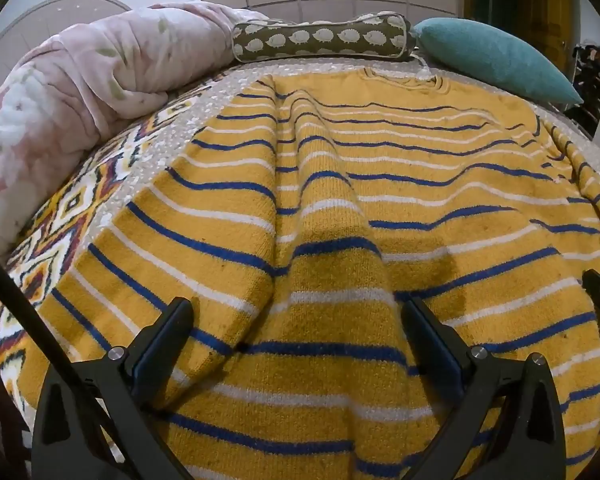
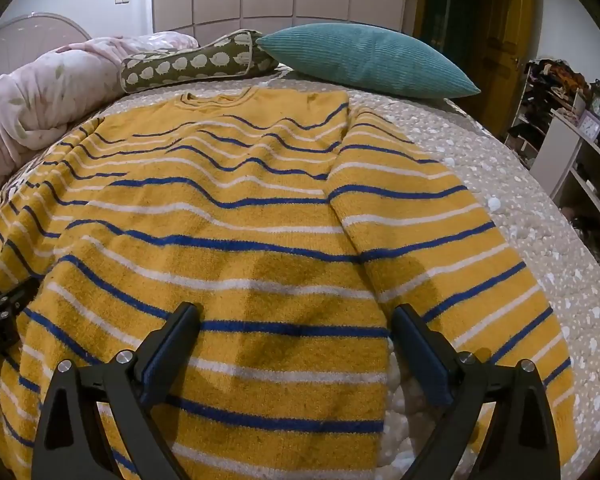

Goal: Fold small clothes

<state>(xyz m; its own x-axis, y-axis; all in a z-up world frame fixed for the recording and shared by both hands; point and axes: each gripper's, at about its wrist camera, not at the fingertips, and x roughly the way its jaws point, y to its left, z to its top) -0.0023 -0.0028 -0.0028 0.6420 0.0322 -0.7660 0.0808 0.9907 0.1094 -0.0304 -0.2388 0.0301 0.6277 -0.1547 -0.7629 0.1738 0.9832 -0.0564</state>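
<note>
A yellow sweater point(image 1: 340, 208) with blue and white stripes lies spread flat on the bed, collar at the far end; it also shows in the right wrist view point(image 2: 240, 216). My left gripper point(image 1: 300, 316) is open just above the sweater's lower left part, over a long raised fold. My right gripper point(image 2: 296, 320) is open above the lower right body, next to the right sleeve point(image 2: 432, 240). Neither holds anything. Each gripper's edge shows in the other's view.
A grey dotted bedspread point(image 2: 500, 184) covers the bed. A pink quilt point(image 1: 80, 92) is bunched at the far left, a hedgehog-print bolster point(image 1: 320, 40) and a teal pillow point(image 2: 364, 60) lie beyond the collar. Shelves point(image 2: 572, 168) stand to the right.
</note>
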